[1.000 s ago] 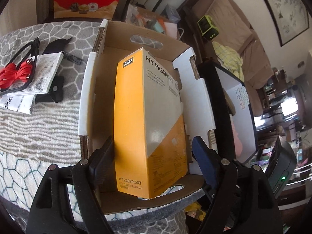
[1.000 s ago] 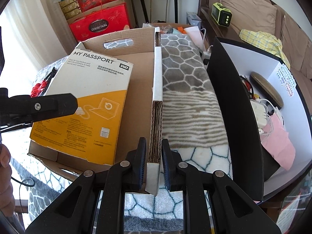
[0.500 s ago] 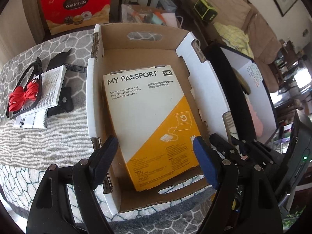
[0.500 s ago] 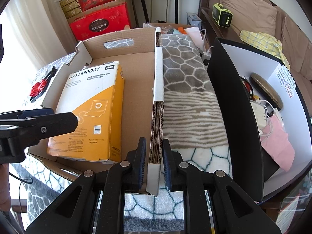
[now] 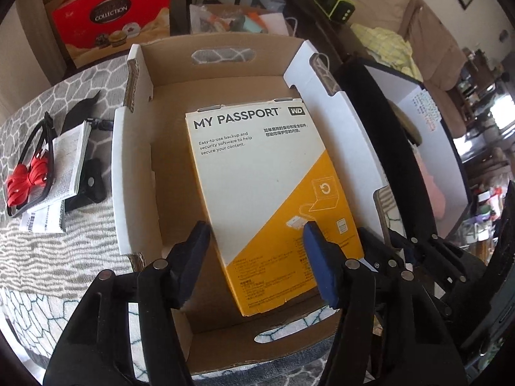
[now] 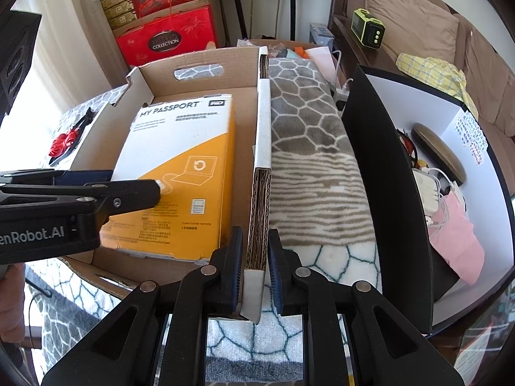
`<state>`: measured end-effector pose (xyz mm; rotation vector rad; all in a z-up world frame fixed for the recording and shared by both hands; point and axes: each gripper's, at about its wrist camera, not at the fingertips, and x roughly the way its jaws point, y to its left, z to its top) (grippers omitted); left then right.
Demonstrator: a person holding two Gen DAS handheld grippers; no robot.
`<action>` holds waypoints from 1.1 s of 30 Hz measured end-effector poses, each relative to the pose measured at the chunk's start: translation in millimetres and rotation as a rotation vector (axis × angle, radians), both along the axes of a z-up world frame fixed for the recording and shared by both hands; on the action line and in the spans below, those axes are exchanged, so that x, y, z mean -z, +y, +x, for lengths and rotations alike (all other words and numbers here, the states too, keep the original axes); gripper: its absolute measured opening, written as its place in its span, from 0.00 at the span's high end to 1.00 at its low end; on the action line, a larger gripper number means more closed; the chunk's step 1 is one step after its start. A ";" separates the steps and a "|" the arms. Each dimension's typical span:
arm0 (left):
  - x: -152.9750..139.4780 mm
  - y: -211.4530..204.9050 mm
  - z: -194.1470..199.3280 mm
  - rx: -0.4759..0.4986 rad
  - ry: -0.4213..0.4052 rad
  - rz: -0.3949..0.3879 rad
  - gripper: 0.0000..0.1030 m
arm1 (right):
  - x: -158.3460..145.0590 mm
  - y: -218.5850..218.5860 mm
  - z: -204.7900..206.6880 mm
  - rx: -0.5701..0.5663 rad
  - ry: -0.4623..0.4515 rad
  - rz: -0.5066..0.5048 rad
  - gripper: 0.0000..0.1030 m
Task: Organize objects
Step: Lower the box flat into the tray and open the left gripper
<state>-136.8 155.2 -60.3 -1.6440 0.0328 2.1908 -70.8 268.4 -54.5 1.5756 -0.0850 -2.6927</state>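
Note:
A white and orange "My Passport" box (image 5: 267, 186) lies flat on the floor of an open cardboard tray (image 5: 135, 173). It also shows in the right wrist view (image 6: 180, 173) inside the tray (image 6: 193, 61). My left gripper (image 5: 257, 247) is open and empty, hovering just above the near end of the box; it also shows in the right wrist view (image 6: 106, 181). My right gripper (image 6: 256, 276) is shut on the tray's right side wall (image 6: 260, 206) at its near corner.
A manual (image 5: 69, 160), a red cable bundle (image 5: 27, 177) and black items lie left of the tray on the patterned blanket (image 6: 315, 167). A black and white bin (image 6: 386, 173) with cables and pink cloth stands right. Red gift boxes (image 6: 167, 37) stand behind.
The box went from standing on edge between my left fingers to lying flat in the tray. My left gripper let go and narrowed its gap somewhat. The right gripper has kept its hold.

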 end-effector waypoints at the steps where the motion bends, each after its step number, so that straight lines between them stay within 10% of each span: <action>1: -1.1 2.9 0.5 0.009 0.013 -0.014 0.45 | 0.0 0.9 -0.1 -0.002 -0.002 -0.008 0.83; 7: -4.8 10.8 7.8 0.067 0.069 -0.062 0.46 | -3.6 31.9 -0.6 0.047 -0.002 -0.229 0.73; 33: -7.1 15.8 34.7 0.152 0.085 -0.036 0.51 | -17.8 27.5 -17.5 0.067 0.068 -0.214 0.80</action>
